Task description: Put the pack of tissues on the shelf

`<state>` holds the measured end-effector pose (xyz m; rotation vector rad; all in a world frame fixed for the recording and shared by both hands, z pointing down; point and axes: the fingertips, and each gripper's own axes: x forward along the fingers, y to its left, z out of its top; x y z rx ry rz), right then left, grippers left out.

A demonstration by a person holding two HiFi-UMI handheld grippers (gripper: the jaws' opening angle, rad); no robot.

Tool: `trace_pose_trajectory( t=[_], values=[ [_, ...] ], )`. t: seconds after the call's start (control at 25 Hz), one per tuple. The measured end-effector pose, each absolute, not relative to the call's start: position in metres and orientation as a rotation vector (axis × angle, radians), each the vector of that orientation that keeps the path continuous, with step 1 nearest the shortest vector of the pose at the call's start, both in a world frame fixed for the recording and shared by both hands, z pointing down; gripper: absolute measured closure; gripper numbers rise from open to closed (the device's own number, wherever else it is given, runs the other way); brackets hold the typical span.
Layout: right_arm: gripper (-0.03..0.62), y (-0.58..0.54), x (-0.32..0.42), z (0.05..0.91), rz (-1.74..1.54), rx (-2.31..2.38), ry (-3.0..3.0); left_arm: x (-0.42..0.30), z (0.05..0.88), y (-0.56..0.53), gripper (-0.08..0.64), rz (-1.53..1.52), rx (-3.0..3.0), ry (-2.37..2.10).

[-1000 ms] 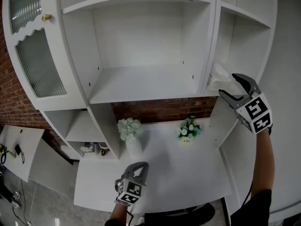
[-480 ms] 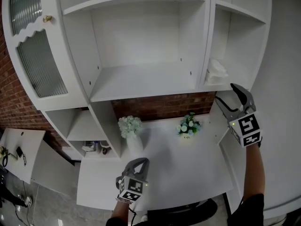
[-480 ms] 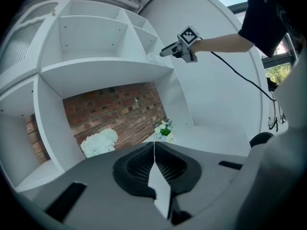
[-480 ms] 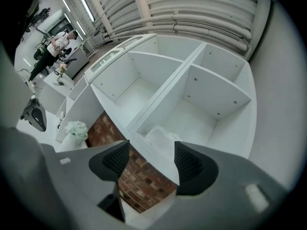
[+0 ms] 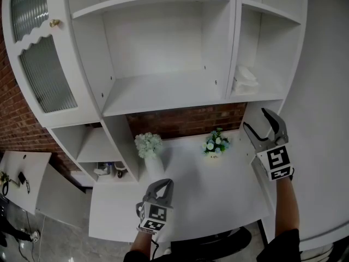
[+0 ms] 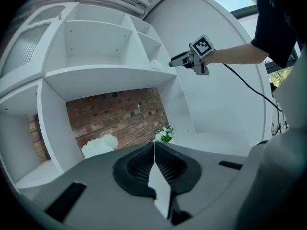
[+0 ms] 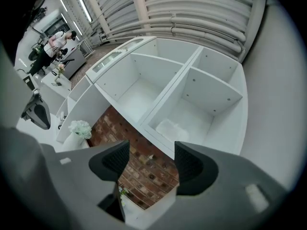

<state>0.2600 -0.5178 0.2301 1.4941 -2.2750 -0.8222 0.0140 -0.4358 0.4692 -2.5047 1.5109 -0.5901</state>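
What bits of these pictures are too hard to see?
- Head view: any print on the soft white pack of tissues is too small.
- Head view: the ribbed glass cabinet door hides whatever is behind it.
- Head view: the little things in the low left cubby are too small to name.

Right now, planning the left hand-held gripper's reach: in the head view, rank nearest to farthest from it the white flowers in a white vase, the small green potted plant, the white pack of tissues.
1. White flowers in a white vase: desk, ahead of the left hand-held gripper.
2. Small green potted plant: desk, farther right.
3. White pack of tissues: upper right shelf.
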Motion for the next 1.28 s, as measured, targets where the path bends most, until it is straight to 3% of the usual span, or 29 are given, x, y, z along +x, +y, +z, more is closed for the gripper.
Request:
trace_pose_trajectory(
  t=[1.28],
  values=[
    [0.321, -0.443, 0.219, 0.353, -0.538, 1.445, -2.338, 0.020, 0.449, -0.390, 0.548, -0.498, -2.481, 1.423]
  ],
)
